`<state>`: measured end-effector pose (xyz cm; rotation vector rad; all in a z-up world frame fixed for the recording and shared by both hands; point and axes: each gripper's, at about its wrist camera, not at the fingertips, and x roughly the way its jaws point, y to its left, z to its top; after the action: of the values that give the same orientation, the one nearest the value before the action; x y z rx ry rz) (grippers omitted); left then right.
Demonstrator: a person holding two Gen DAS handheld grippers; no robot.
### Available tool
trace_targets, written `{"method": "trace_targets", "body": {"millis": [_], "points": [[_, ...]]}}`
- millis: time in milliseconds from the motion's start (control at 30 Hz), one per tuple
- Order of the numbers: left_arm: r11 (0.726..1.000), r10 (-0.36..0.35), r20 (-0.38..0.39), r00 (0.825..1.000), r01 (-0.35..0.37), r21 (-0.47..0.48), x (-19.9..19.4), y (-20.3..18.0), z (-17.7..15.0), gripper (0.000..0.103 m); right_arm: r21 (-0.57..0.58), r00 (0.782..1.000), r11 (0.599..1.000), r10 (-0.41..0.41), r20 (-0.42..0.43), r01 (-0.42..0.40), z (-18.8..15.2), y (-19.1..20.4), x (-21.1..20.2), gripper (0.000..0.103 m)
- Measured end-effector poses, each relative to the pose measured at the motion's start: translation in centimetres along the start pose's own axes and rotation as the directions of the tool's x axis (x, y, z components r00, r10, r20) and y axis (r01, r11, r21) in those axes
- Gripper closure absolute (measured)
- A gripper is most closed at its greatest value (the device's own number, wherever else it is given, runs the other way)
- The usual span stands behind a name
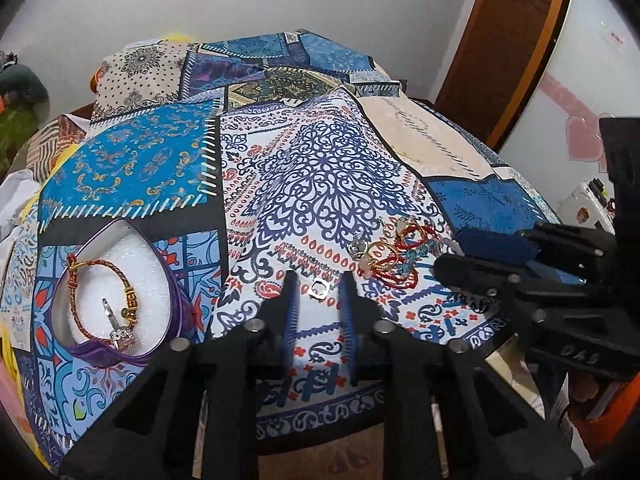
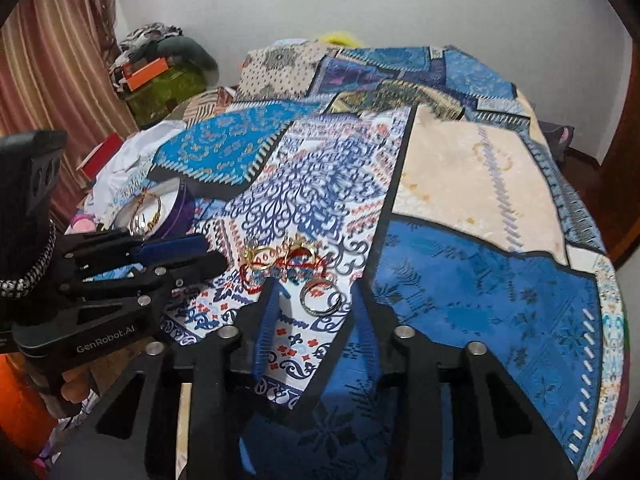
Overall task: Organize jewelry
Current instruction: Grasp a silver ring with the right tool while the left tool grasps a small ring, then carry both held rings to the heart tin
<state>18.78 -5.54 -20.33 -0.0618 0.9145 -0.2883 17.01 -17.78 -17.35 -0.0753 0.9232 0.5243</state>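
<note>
A purple heart-shaped box point(image 1: 116, 288) with white foam holds a red cord bracelet and a silver piece; it also shows in the right wrist view point(image 2: 176, 208). A pile of jewelry point(image 1: 390, 254) with red cords, gold rings and a blue piece lies on the patterned bedspread, also in the right wrist view point(image 2: 284, 262). A small silver ring point(image 1: 319, 287) lies just ahead of my left gripper point(image 1: 319, 280), which is open and empty. Two silver rings point(image 2: 320, 298) lie between the tips of my open right gripper point(image 2: 316, 284). The right gripper also shows in the left wrist view point(image 1: 452, 256).
The patchwork bedspread point(image 1: 320, 168) covers the whole bed. Clothes and boxes point(image 2: 156, 72) are piled at the far left by a striped curtain. A wooden door frame point(image 1: 500, 40) stands at the right. The bed's near edge runs just under both grippers.
</note>
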Motion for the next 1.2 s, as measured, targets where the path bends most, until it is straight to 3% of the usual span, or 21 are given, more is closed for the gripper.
{"method": "trace_targets", "body": {"millis": [33, 133, 400, 667, 1200], "points": [[1.000, 0.009, -0.001, 1.000, -0.009, -0.005, 0.1, 0.0, 0.0, 0.094, -0.005, 1.000, 1.000, -0.006, -0.001, 0.006, -0.2, 0.1, 0.2, 0.076], [1.000, 0.028, 0.002, 1.000, -0.028, 0.004, -0.1, -0.3, 0.0, 0.095, -0.003, 1.000, 1.000, -0.021, 0.008, 0.021, -0.2, 0.1, 0.3, 0.083], [1.000, 0.026, 0.027, 0.999, -0.027, 0.016, -1.4, -1.0, 0.1, 0.095, 0.010, 1.000, 1.000, -0.017, 0.017, 0.016, 0.2, 0.2, -0.3, 0.083], [0.999, 0.030, 0.097, 0.995, -0.033, 0.026, -4.7, -1.4, 0.6, 0.095, 0.009, 0.996, 0.999, -0.037, 0.079, 0.036, 1.1, 1.2, -2.9, 0.083], [0.996, 0.088, 0.262, 0.961, -0.089, -0.008, -12.3, 0.7, 0.6, 0.095, -0.019, 0.972, 0.999, -0.026, 0.232, 0.031, 3.5, 5.7, -7.8, 0.083]]}}
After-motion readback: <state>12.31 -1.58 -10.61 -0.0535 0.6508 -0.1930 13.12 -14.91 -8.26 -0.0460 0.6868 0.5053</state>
